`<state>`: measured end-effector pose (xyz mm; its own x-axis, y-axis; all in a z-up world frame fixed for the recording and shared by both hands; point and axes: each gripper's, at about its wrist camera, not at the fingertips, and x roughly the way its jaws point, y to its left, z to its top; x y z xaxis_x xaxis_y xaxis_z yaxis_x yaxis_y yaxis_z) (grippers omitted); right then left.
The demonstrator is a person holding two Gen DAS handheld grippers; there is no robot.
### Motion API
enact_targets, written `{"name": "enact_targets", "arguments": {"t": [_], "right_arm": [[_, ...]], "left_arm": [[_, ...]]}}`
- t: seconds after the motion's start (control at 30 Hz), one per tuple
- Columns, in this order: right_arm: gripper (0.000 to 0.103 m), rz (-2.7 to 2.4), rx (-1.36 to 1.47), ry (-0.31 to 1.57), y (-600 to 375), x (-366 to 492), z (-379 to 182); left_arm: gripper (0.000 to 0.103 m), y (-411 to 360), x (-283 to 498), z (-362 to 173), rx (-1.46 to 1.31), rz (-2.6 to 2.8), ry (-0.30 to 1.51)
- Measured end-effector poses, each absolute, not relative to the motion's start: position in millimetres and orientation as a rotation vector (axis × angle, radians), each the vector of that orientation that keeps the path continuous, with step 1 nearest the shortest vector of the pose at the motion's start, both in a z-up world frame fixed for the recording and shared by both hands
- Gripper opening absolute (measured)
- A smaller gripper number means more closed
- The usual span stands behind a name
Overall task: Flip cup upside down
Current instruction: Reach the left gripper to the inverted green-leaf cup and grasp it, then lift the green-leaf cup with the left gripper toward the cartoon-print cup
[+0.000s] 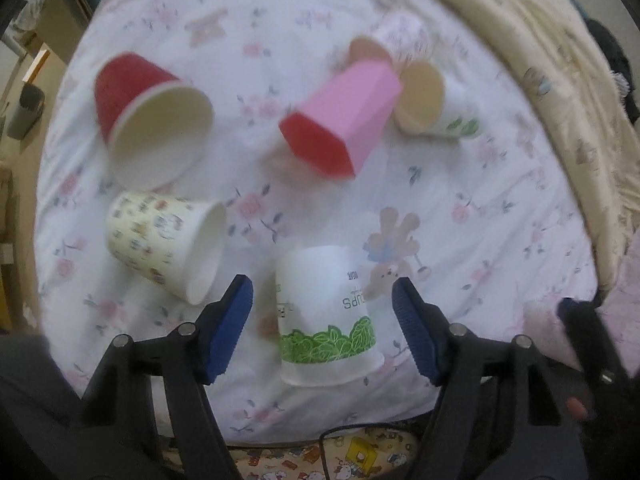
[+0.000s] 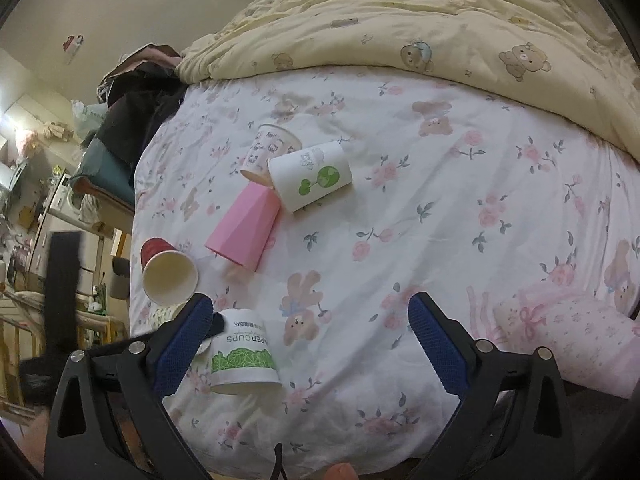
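A white paper cup with a green leaf band (image 1: pixel 326 316) stands upside down on the floral sheet, between the open blue fingers of my left gripper (image 1: pixel 322 326), not touched. It also shows in the right wrist view (image 2: pixel 244 354), low left. My right gripper (image 2: pixel 310 346) is open and empty over the sheet, to the right of that cup. Other cups lie on their sides: a red one (image 1: pixel 150 118), a pink faceted one (image 1: pixel 344 118), a yellow patterned one (image 1: pixel 168 246), a white one with a green logo (image 2: pixel 310 176), and a patterned white one (image 2: pixel 268 150).
A yellow bear-print quilt (image 2: pixel 440 20) is piled along the far side of the bed. A pink pillow (image 2: pixel 572 340) lies at the right. The bed's edge drops off at the left toward furniture and clutter (image 2: pixel 48 208). A dark pile of clothes (image 2: pixel 136 100) sits at the far left corner.
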<state>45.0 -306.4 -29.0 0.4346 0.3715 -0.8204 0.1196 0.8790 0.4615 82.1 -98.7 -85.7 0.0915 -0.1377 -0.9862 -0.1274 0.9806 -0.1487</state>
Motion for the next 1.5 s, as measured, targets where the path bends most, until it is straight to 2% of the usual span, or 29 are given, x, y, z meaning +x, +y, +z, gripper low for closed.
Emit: {"name": "enact_targets", "arguments": {"t": [0.4, 0.43, 0.47, 0.53, 1.1, 1.5], "right_arm": [[0.100, 0.173, 0.512, 1.126, -306.4, 46.8, -28.7], [0.100, 0.172, 0.507, 1.127, -305.5, 47.0, -28.7], [0.100, 0.171, 0.503, 1.127, -305.1, 46.9, -28.6], [0.100, 0.170, 0.496, 1.126, -304.0, 47.0, -28.1], [0.100, 0.201, 0.386, 1.102, -280.6, 45.5, -21.3], [0.100, 0.294, 0.372, 1.124, -247.1, 48.0, -27.1]], "left_arm": [[0.069, -110.5, 85.1, -132.1, -0.188, 0.018, 1.595], [0.066, -111.1, 84.9, -133.2, -0.190, 0.012, 1.593], [0.055, -112.0, 84.6, -134.1, -0.188, 0.001, 1.594], [0.055, -111.5, 84.3, -133.2, -0.193, -0.017, 1.588], [0.054, -52.8, 77.7, -33.1, -0.228, -0.060, 1.365], [0.055, -2.6, 65.8, -20.5, -0.243, -0.042, 1.298]]}}
